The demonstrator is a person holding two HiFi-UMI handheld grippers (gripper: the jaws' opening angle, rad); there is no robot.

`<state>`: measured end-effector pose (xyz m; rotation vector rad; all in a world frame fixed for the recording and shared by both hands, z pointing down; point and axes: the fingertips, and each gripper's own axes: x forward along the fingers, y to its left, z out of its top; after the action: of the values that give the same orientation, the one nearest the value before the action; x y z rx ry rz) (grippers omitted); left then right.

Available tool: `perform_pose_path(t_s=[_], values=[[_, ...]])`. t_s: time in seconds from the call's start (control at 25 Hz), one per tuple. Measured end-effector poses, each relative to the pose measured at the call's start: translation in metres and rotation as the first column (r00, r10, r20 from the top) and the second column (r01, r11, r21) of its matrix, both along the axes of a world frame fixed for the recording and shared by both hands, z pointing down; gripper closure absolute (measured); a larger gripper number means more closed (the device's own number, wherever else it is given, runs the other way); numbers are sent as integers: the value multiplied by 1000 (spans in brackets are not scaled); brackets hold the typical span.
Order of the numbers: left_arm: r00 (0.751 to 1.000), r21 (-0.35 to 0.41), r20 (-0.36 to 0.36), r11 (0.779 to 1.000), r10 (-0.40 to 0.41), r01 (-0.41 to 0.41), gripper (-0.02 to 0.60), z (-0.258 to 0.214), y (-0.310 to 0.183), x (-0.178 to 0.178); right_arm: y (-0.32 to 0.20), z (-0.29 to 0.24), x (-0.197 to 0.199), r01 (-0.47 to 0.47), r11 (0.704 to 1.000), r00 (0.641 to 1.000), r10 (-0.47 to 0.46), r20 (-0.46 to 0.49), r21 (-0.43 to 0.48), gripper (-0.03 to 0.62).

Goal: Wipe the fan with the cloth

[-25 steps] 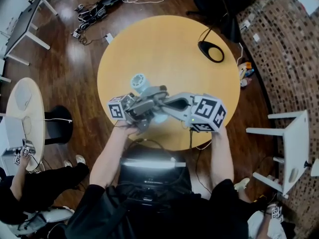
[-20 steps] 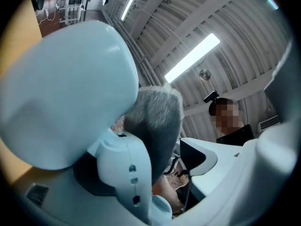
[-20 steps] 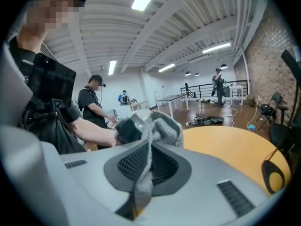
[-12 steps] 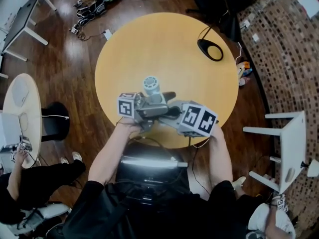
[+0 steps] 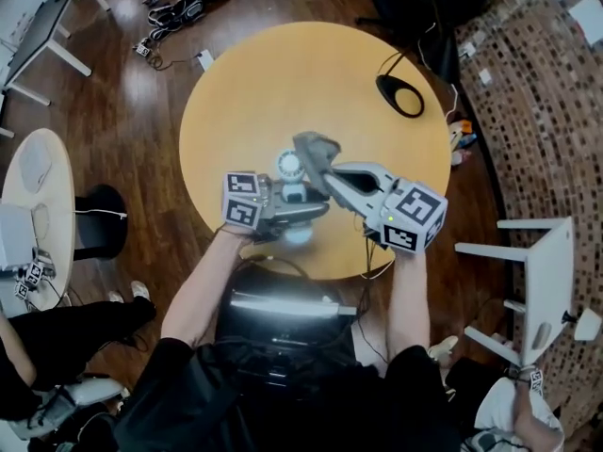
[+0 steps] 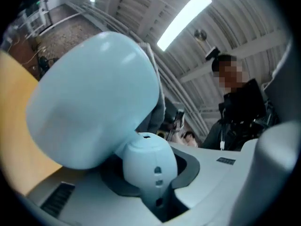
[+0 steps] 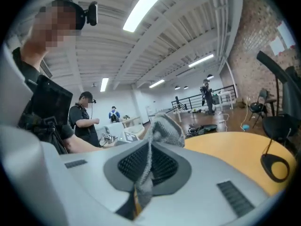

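Left gripper (image 5: 303, 208), jaws just closing, grips the fan (image 5: 290, 167) above the table (image 5: 283, 92); right gripper (image 5: 330, 174) holds the cloth (image 5: 315, 146) just beside it

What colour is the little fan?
Pale blue. The fan shows best in the left gripper view.

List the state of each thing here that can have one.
fan: gripped at its handle.
cloth: bunched, pinched at one end, close beside the fan's head; contact unclear.
left gripper: jaws have just been closing, now shut on the fan.
right gripper: shut on the cloth.
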<state>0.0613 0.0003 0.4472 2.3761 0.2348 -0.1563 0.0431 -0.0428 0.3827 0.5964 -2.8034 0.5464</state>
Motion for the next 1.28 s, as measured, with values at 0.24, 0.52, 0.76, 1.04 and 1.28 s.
perform_pose_path(t_s=[0.24, 0.52, 0.76, 1.04, 1.28], values=[[976, 194, 218, 979, 24, -68, 486, 19, 10, 10, -28, 29, -2, -35, 990, 997, 44, 63, -139, 566], [895, 328, 440, 941, -73, -85, 491, 65, -2, 7, -57, 74, 30, -174, 904, 960, 244, 136, -391, 566], [713, 580, 616, 806, -336, -121, 534, 137, -45, 0, -58, 134, 33, -200, 775, 919, 360, 160, -599, 566], [736, 674, 549, 730, -395, -111, 532, 206, -39, 27, -48, 201, 48, -182, 614, 836, 507, 208, -768, 568], [793, 645, 529, 750, -302, -145, 373, 242, -19, 38, -34, 227, 53, -222, 547, 847, 519, 119, -807, 566]])
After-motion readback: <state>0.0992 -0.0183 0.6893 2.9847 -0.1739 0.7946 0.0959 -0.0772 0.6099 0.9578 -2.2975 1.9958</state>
